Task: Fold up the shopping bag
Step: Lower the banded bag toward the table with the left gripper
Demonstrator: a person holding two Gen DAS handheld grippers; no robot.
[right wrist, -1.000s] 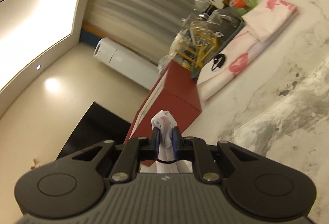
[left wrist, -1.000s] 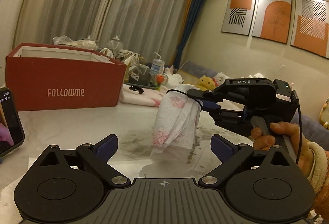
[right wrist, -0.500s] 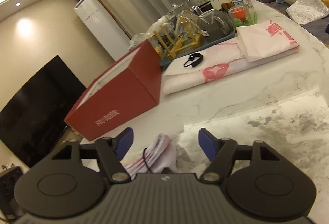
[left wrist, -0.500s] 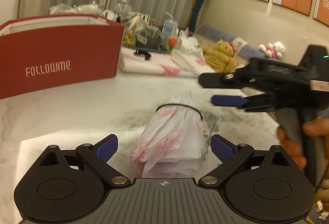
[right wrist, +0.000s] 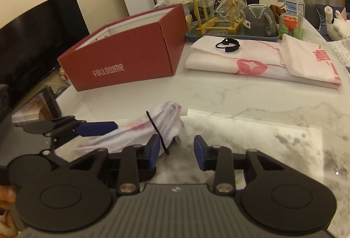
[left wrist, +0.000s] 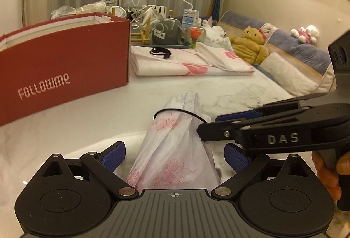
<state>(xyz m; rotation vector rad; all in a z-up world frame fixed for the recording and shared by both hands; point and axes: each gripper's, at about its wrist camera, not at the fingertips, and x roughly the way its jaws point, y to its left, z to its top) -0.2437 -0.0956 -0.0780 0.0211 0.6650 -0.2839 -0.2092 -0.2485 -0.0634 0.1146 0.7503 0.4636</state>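
The left gripper [left wrist: 174, 158] has its blue-padded jaws spread wide, and the folded white plastic shopping bag with pink print [left wrist: 175, 150] lies between them on the white marble-patterned table [left wrist: 87, 124], touched by neither pad. A thin black elastic band [left wrist: 175, 111] circles the bundle near its far end. The right gripper [right wrist: 176, 151] sits just beside the bag's banded end; its jaws are closing with only bare tabletop between them, and the bag lies off to the left of its left pad. In the left wrist view this gripper reaches in from the right, held by a hand [left wrist: 328, 168] at the frame's edge. Farther back stands an open red cardboard box lettered FOLLOWME [right wrist: 131, 56]. Beside it lie flat folded white bags with pink prints [right wrist: 262, 63], a loose black hair tie [right wrist: 227, 44] resting on them. Behind those sits a tray of glassware [right wrist: 231, 19].
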